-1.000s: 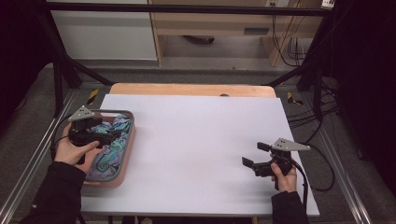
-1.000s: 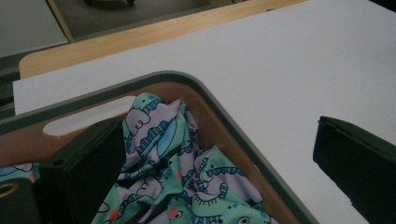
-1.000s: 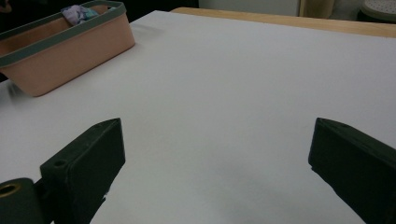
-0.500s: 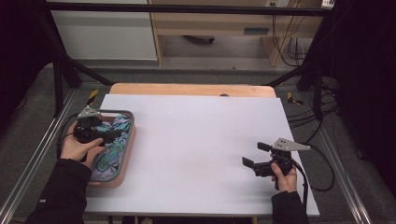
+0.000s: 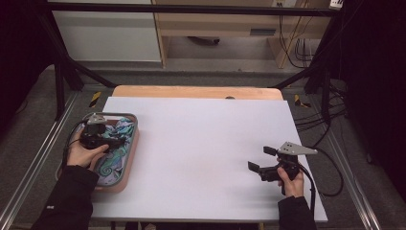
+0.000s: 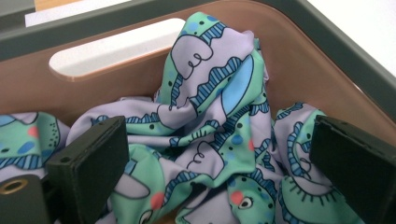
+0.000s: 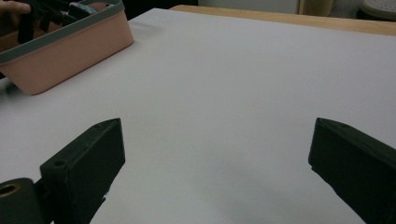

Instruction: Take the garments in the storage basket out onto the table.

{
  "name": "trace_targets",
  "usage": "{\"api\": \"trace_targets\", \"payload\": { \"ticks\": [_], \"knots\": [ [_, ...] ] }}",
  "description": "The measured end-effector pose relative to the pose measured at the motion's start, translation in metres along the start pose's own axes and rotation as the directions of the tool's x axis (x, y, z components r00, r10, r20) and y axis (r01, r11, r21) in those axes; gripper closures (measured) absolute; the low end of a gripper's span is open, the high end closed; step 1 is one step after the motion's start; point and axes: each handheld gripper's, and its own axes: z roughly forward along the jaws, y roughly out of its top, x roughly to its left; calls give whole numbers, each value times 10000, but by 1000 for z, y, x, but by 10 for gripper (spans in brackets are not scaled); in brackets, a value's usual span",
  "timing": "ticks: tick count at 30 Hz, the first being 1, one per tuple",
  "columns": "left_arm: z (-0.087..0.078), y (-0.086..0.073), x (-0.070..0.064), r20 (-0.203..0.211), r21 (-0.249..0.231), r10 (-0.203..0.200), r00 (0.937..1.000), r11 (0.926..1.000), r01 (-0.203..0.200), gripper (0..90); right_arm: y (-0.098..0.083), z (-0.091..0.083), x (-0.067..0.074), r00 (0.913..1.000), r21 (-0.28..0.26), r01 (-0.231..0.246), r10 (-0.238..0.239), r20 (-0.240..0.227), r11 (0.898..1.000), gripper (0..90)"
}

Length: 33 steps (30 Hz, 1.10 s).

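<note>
White board covers nearly the whole table [image 5: 201, 143], with a strip of bare wood showing along its far edge. At the table's left edge sits a pinkish-brown tray [image 5: 130, 158] with a grey rim and a cut-out handle in its end wall. Inside the tray lies a crumpled cloth [image 6: 219, 121], lilac and mint green with blue cartoon shapes and small red dots, bunched up against the wall below the handle. The person's left hand holds the left gripper [image 5: 114, 142] down inside the tray; in the left gripper view its two black jaws stand wide apart, one on each side of the highest fold of cloth, with nothing pinched between them. The right gripper [image 5: 255, 161] hangs just above the bare white surface at the table's right, well apart from the tray, and its jaws are also spread wide with nothing between them. The step in hand looks like picking the cloth out of the tray. To do it well, the left jaws should sink a little deeper so both pads bracket a thick ridge of fabric rather than a single loose layer, then close firmly before lifting straight up, clear of the tray wall.
</note>
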Motion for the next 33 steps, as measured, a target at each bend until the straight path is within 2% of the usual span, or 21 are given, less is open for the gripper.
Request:
{"api": "trace_targets", "payload": {
  "ticks": [2,9,16,19,21,23,24,25,28,33],
  "knots": [
    [6,1,-2,-93,106,177,9998,9998,-177,48,0,0,0,10000,-11,-13,13,4,10000,42],
    [21,2,-4,-226,112,156,9996,9998,-153,67,0,1,0,10000,8,-20,20,4,10000,41],
    [28,0,0,-152,264,-52,9999,9996,56,95,0,1,0,10000,-14,-24,24,-5,10000,41],
    [31,-1,-1,-45,374,-1,10000,9993,3,134,0,1,0,10000,3,-16,16,-27,10000,41],
    [32,-2,-2,-65,478,108,9999,9988,-104,177,0,1,0,10000,-5,-14,14,-19,10000,41],
    [33,-3,-2,6,553,43,10000,9985,-43,216,0,1,0,10000,2,-25,25,-15,10000,41],
    [33,-3,-1,-8,587,24,10000,9983,-23,267,0,1,0,10000,13,-16,16,-26,10000,41],
    [34,-3,-1,23,638,32,10000,9980,-34,267,0,1,0,10000,13,-16,16,-26,10000,41],
    [35,-4,-1,27,686,0,10000,9976,-2,344,-1,1,0,10000,31,-23,23,-22,10000,41],
    [35,-4,-4,-126,823,250,9996,9963,-239,491,0,0,0,10000,-32,-33,33,-18,10000,42]
  ]
}}
